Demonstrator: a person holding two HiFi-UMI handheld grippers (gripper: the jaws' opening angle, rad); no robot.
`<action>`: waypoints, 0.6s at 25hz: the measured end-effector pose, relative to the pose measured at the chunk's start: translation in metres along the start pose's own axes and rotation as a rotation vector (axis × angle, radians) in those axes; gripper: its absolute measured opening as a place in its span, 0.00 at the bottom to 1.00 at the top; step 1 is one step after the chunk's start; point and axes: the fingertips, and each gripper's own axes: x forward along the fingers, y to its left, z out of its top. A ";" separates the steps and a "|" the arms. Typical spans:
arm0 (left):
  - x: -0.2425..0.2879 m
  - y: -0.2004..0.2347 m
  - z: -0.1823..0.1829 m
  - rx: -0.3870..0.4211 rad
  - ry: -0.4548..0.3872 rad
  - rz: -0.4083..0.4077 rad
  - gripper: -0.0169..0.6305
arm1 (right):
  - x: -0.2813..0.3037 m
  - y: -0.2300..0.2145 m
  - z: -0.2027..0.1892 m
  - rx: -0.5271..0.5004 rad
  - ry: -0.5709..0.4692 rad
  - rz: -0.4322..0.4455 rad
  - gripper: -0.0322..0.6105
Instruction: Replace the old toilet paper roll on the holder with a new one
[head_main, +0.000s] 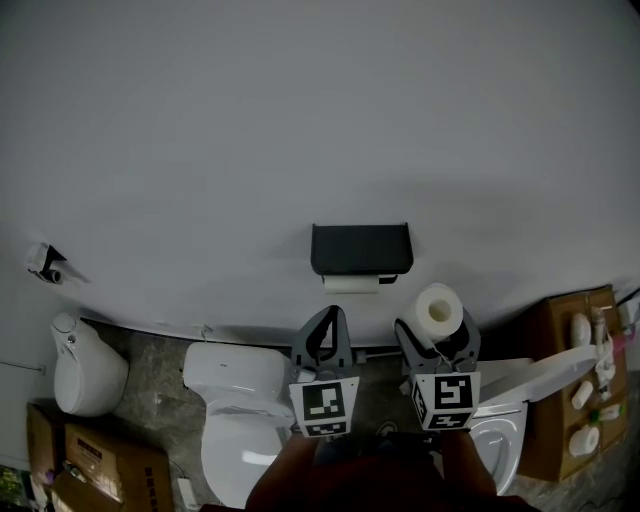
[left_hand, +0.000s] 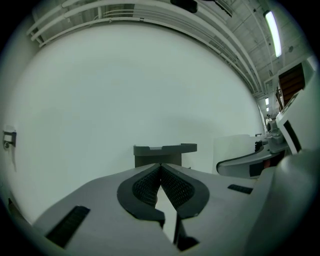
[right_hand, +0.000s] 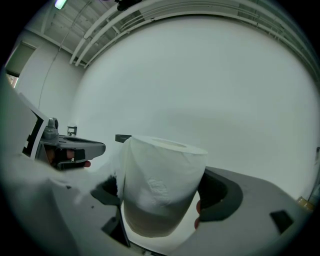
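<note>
A black paper holder (head_main: 361, 249) hangs on the white wall, with the thin old roll (head_main: 351, 284) under its shelf. My right gripper (head_main: 437, 330) is shut on a full white toilet paper roll (head_main: 439, 312), held upright just right of and below the holder. That roll (right_hand: 162, 182) fills the right gripper view between the dark pads. My left gripper (head_main: 326, 322) is shut and empty, pointing at the wall below the holder. In the left gripper view its tips (left_hand: 160, 166) meet in front of the holder (left_hand: 164, 154).
Two white toilets (head_main: 240, 415) (head_main: 512, 405) stand below the grippers, the right one with its lid raised. A white urinal-like fixture (head_main: 85, 367) sits at the left. Cardboard boxes (head_main: 575, 385) with small bottles stand at the right, another box (head_main: 95, 465) at the lower left.
</note>
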 end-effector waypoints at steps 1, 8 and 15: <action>0.002 0.000 -0.003 -0.042 0.005 -0.003 0.03 | 0.001 -0.001 -0.001 0.008 0.002 0.003 0.73; 0.019 0.002 -0.033 -0.660 0.073 -0.061 0.31 | 0.002 -0.013 -0.003 -0.008 0.008 -0.007 0.73; 0.046 0.004 -0.046 -1.152 0.014 -0.144 0.39 | 0.003 -0.027 -0.005 -0.010 0.014 -0.031 0.73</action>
